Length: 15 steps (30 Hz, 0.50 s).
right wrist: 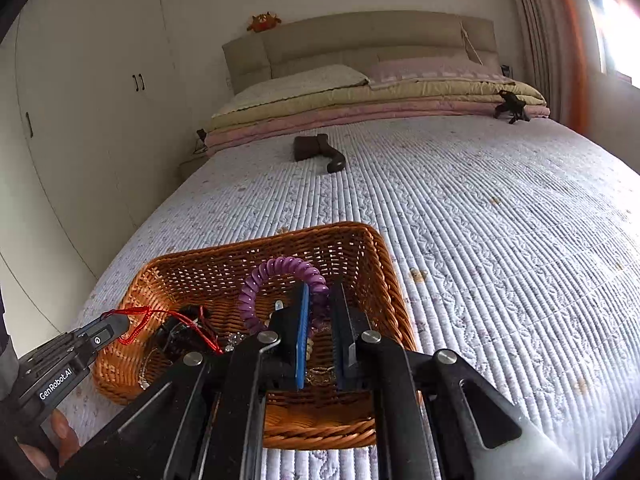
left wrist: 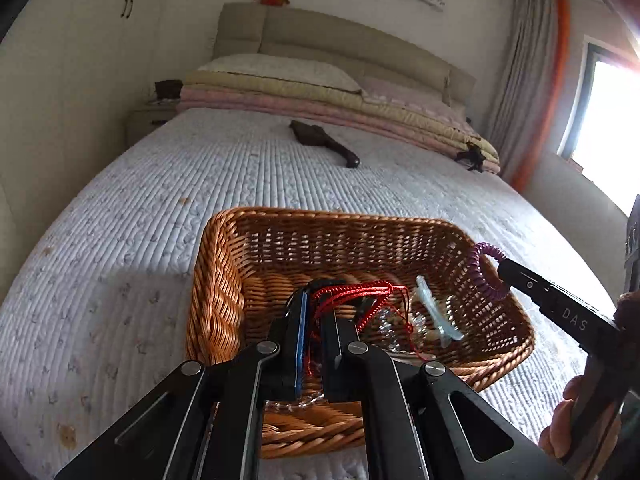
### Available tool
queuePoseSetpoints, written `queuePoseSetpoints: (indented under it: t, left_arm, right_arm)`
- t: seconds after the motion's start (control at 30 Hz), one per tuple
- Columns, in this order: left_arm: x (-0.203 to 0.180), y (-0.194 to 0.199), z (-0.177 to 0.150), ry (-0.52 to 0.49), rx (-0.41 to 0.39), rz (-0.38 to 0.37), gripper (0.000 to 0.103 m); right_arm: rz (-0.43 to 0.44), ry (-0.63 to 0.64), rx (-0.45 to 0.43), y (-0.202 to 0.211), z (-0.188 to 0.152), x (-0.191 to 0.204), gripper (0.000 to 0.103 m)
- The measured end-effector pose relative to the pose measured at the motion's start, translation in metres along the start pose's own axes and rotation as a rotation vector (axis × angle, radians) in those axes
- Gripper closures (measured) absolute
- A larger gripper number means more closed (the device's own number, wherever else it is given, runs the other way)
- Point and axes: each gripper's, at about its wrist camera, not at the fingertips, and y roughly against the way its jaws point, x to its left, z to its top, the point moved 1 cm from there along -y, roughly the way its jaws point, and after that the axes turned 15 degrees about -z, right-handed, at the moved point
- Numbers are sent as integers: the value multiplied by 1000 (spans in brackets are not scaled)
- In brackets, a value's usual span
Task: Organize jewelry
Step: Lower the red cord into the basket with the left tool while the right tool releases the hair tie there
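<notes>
A brown wicker basket (left wrist: pixel 216 292) (right wrist: pixel 384 280) sits on the quilted bed. My left gripper (left wrist: pixel 320 292) (right wrist: pixel 120 324) hangs over the basket's left part, shut on a red cord bracelet (left wrist: pixel 352 294) (right wrist: pixel 136 312) whose loops trail down inside. My right gripper (right wrist: pixel 322 292) (left wrist: pixel 502 266) is over the basket's right side, shut on a purple spiral hair tie (right wrist: pixel 276 276) (left wrist: pixel 482 268) that arches above the fingers. In the basket lie a pale blue hair clip (left wrist: pixel 436 312), clear beads (left wrist: pixel 390 324) and a thin gold chain (right wrist: pixel 320 372).
The white quilted bedspread (left wrist: pixel 200 184) (right wrist: pixel 500 220) spreads around the basket. A dark brown object (left wrist: pixel 324 142) (right wrist: pixel 318 152) lies mid-bed. Folded quilts and pillows (left wrist: pixel 320 92) line the headboard, with a small black clip (left wrist: pixel 474 156) (right wrist: pixel 512 106) beside them. A hand (left wrist: pixel 568 420) holds the right gripper.
</notes>
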Motion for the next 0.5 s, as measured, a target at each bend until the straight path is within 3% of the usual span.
queuePoseSetpoints:
  t: [0.17,0.5]
  left_arm:
    - [3,-17,-7,-8,66,24,97]
    - [0,-17,-13,-42,71,31,95]
  right_arm:
    - [2,50,50,-18,-13,11,91]
    - [7,80,71,-24,-19,16,90]
